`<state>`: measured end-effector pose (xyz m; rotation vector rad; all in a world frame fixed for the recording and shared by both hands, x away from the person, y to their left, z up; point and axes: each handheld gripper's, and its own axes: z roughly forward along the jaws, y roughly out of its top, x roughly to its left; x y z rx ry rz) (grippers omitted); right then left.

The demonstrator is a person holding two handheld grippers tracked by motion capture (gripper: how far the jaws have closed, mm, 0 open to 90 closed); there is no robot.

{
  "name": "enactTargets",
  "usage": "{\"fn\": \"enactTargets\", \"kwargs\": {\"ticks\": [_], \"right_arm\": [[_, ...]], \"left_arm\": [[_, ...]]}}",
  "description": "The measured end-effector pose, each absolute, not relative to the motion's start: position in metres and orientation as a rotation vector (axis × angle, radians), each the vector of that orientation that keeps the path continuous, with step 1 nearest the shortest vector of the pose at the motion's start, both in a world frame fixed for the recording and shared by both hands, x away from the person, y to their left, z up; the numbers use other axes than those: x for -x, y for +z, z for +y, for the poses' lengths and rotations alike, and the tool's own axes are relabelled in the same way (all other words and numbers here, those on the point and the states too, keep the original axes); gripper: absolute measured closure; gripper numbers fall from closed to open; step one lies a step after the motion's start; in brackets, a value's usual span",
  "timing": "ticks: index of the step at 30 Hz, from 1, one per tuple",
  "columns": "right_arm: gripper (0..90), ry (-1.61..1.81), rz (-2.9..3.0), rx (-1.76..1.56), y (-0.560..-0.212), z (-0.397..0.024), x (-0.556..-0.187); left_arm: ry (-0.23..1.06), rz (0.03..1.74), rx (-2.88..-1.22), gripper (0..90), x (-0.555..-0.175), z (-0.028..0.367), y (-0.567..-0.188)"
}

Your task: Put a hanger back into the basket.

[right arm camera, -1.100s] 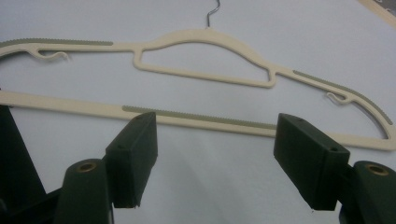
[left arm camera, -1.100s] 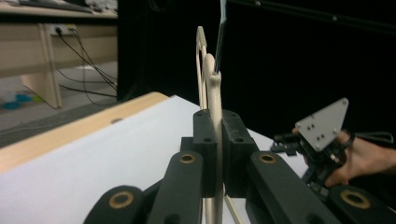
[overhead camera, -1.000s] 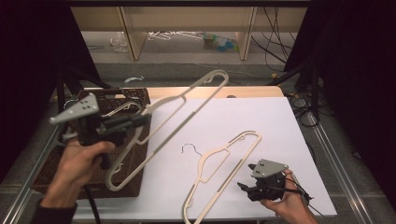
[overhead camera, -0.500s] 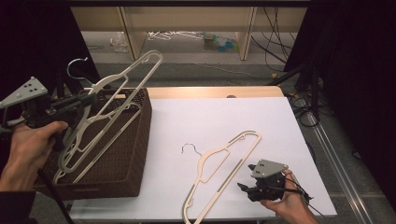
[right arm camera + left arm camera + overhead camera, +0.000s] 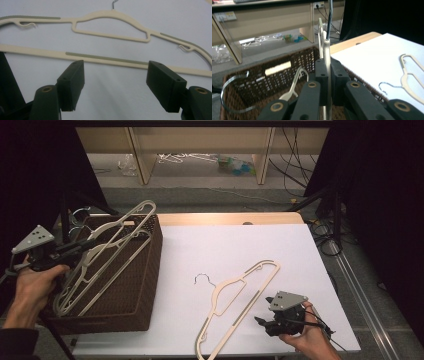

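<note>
My left gripper [image 5: 90, 246] is shut on the neck of a cream hanger [image 5: 131, 215], which slants over the brown wicker basket [image 5: 150, 270] at the table's left. In the left gripper view the jaws [image 5: 327, 62] pinch that hanger's neck [image 5: 326, 48], and its metal hook rises above them. Another cream hanger [image 5: 294, 87] lies inside the basket [image 5: 274, 68]. A second cream hanger [image 5: 240, 287] lies flat on the white table. My right gripper [image 5: 260, 321] rests open just beside its lower bar. The right gripper [image 5: 115, 85] has that hanger [image 5: 110, 18] ahead of it, with nothing between the jaws.
A white sheet [image 5: 240, 245] covers the table, with a wooden strip [image 5: 225, 218] along its back edge. Behind it, a shelf's floor holds loose hangers and bottles [image 5: 235, 165]. Cables [image 5: 330, 235] hang at the right. A metal hook [image 5: 229, 82] curls at the basket's left.
My left hand has carried the cream hanger leftward from above the table's edge to over the basket and lowered it there. The right gripper and the hanger on the table have stayed put.
</note>
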<state>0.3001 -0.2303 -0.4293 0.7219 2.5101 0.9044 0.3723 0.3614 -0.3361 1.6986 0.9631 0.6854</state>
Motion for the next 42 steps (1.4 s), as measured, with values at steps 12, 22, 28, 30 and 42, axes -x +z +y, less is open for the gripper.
{"fn": "enactTargets", "kwargs": {"ticks": [12, 22, 28, 30, 42], "right_arm": [[32.0, 0.903, 2.526, -0.724, -0.431, -0.230, -0.300], [32.0, 0.893, 2.537, -0.714, -0.432, -0.229, -0.300], [32.0, 0.894, 2.540, -0.713, -0.433, -0.230, -0.300], [32.0, 0.890, 2.548, -0.708, -0.433, -0.230, -0.300], [31.9, 0.895, 2.544, -0.727, -0.433, -0.230, -0.300]], "left_arm": [[0.616, 1.047, -1.728, 85.5, -0.376, 0.377, -0.368], [0.565, 1.161, -1.799, 84.5, -0.404, 0.376, -0.394], [0.578, 1.322, -1.783, 79.6, -0.414, 0.392, -0.412], [0.581, 1.371, -1.741, 78.3, -0.414, 0.396, -0.417], [0.660, 1.453, -1.691, 62.7, -0.405, 0.385, -0.411]]}}
